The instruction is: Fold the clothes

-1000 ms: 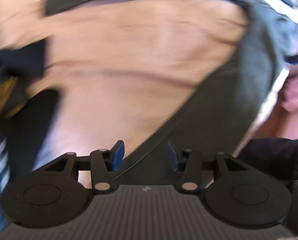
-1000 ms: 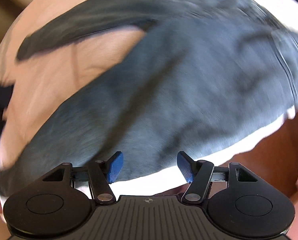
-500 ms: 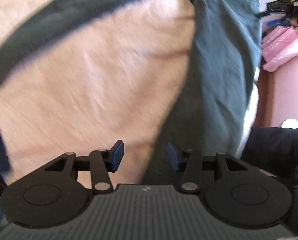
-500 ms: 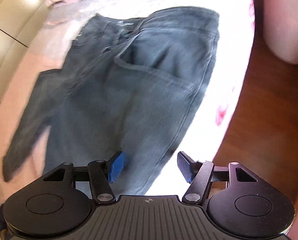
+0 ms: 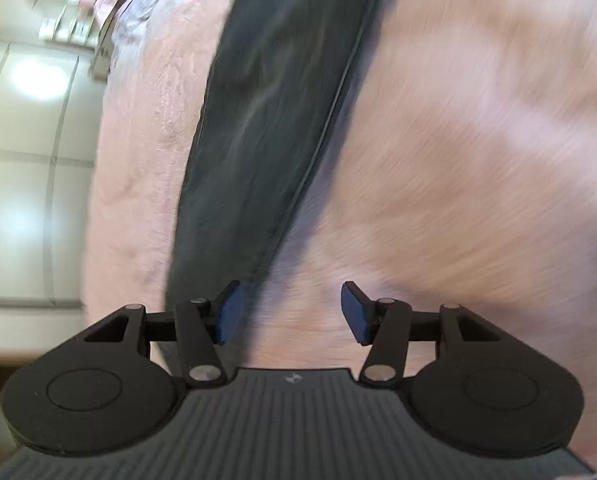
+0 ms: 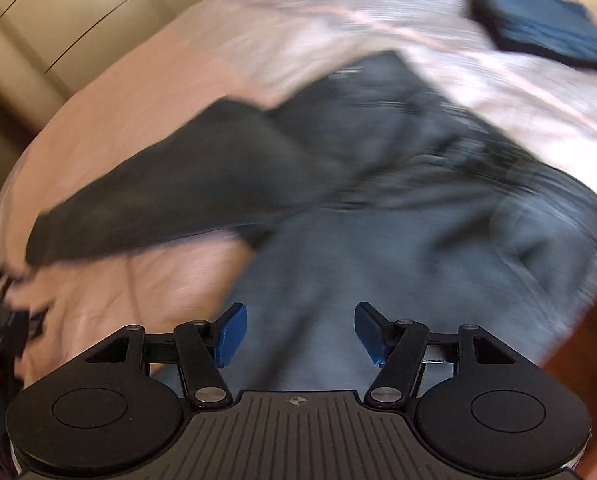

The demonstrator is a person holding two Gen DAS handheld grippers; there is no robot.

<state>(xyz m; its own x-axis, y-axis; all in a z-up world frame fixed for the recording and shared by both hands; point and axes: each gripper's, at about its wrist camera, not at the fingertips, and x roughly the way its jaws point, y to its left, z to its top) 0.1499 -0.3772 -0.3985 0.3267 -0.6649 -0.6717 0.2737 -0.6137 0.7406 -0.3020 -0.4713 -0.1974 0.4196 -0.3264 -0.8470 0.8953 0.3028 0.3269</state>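
Right wrist view shows dark jeans (image 6: 378, 208) spread on the bed (image 6: 138, 128) — probably heavy, limp denim; take a leg hem. Right gripper (image 6: 296, 334) jaws apart, empty; left gripper (image 5: 290, 318) jaws opening, nothing gripped.

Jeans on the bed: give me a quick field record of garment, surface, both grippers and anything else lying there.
garment: dark jeans, spread out, one leg angled away from the other
surface: pink bed cover
left gripper: jaws opening, nothing between them, beside the leg's edge
right gripper: open, empty, above the jeans
other item: folded dark cloth at the far side
image quality: both views motion-blurred
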